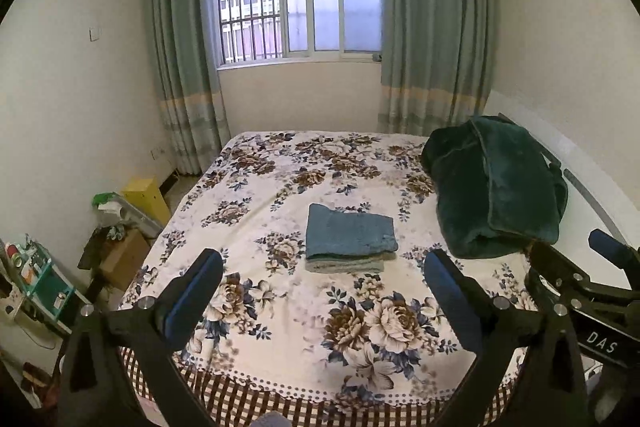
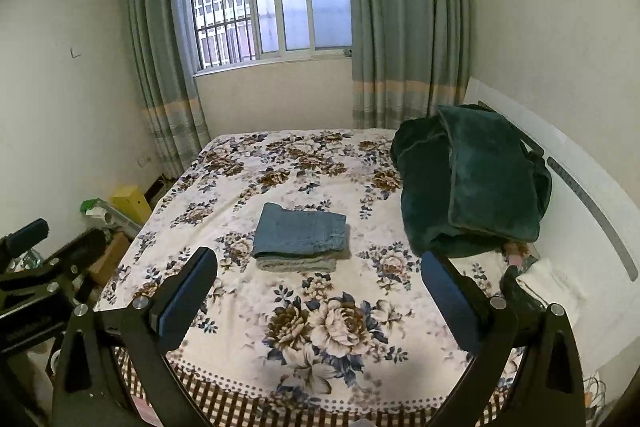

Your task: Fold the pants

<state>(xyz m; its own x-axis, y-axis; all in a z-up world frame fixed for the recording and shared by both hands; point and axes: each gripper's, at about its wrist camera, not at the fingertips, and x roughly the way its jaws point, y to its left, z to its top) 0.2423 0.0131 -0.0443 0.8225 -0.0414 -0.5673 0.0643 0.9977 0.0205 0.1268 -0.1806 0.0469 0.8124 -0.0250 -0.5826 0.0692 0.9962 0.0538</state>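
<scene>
Pants (image 1: 350, 233) lay folded in a compact blue rectangle near the middle of the bed (image 1: 280, 339), stacked on a paler folded piece whose edge showed beneath the near side. Nothing touched them.

Left tool (image 1: 324, 283): fingers wide apart, nothing between them, held above the near end of the bed, well short of the pants. Right tool (image 2: 320, 281): fingers likewise wide apart and empty, at about the same stand-off.

Judgement: the fold looked finished, and the step in hand was backing off clear. To do it well, both tools should stay open and above the cloth, so no pad snags a flap and spoils the stack. The top layer sat slightly askew on the lower piece. If squaring is wanted, a light nudge on the right edge should do, not a fresh grip.

Views compared: the left view caught the right tool at its right margin, and a cluttered shelf (image 1: 38, 279) low on the left. The right view showed the left tool at its left margin, and white cloth (image 2: 550, 285) beside the headboard, below the green blanket (image 2: 472, 183), which the left view did not show.
</scene>
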